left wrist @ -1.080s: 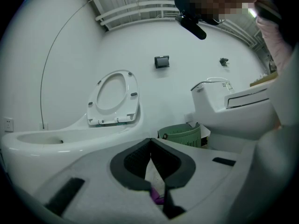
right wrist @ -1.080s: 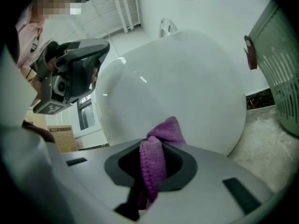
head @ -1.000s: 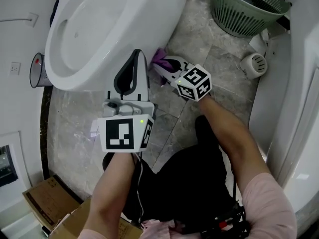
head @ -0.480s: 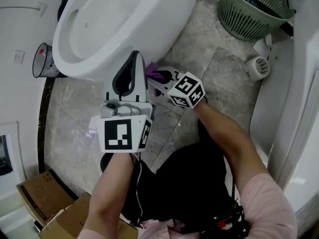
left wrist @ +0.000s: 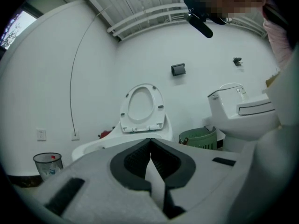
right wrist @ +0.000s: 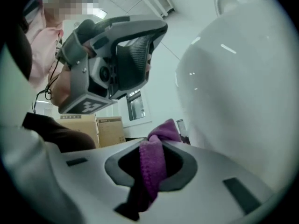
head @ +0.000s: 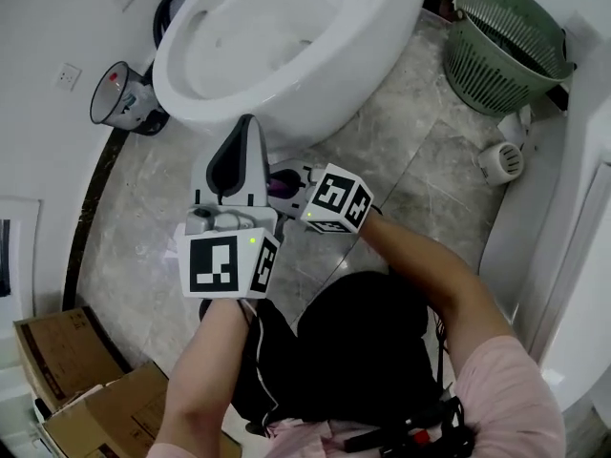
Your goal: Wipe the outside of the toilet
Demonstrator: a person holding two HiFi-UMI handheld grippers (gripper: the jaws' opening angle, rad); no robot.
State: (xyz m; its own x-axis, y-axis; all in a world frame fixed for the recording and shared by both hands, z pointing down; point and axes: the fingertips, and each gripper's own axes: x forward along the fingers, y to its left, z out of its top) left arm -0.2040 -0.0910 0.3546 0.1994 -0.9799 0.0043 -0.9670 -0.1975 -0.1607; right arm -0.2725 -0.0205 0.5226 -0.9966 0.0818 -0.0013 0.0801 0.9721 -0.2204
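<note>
Pinching purple cloth (right wrist: 152, 171) beside the toilet (right wrist: 243, 92), right hand-held gripper (right wrist: 156, 141).

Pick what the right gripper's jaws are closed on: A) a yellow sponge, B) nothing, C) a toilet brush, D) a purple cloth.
D: the right gripper view shows the right gripper with its jaws shut on a purple cloth, close beside the white outer wall of the toilet.
</note>
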